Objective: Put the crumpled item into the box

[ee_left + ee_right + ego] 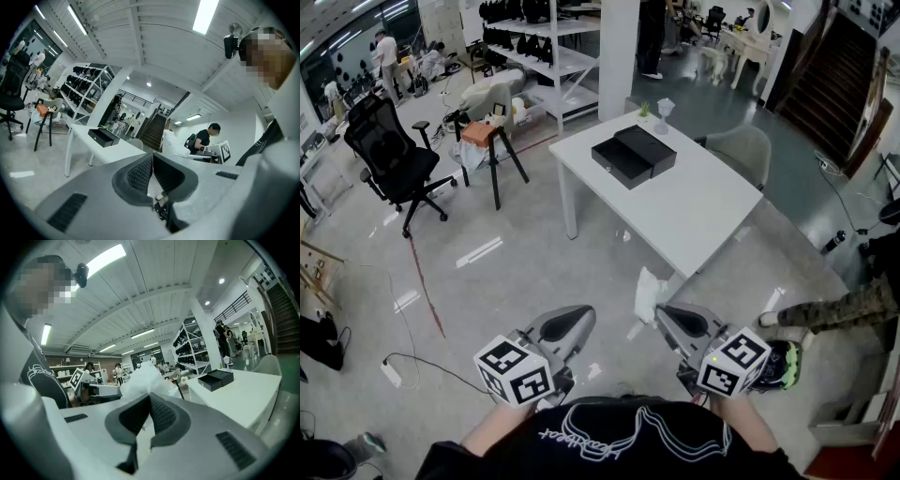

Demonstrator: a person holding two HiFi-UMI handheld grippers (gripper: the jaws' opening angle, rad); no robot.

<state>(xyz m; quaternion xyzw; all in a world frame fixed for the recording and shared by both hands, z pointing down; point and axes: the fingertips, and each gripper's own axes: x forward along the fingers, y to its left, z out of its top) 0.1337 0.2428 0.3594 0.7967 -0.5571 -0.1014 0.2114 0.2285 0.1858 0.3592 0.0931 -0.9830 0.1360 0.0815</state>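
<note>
Right tool [150,395] pinches a crumpled white item [144,375] — puffy, creased — while left tool [152,158] sits pressed together

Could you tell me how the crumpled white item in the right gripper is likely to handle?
The crumpled item probably weighs little and gives easily: it looks like thin, creased paper sticking out of the shut right gripper. It may spring back once released.

Bright, even indoor light from ceiling strips [206,14], which blow out white in both gripper views. The glossy floor [478,251] carries pale streaks of glare. Shadows are faint, also on left tool [152,157] and right tool [150,398]. Gripper views bulge fisheye-like, corners black
</note>
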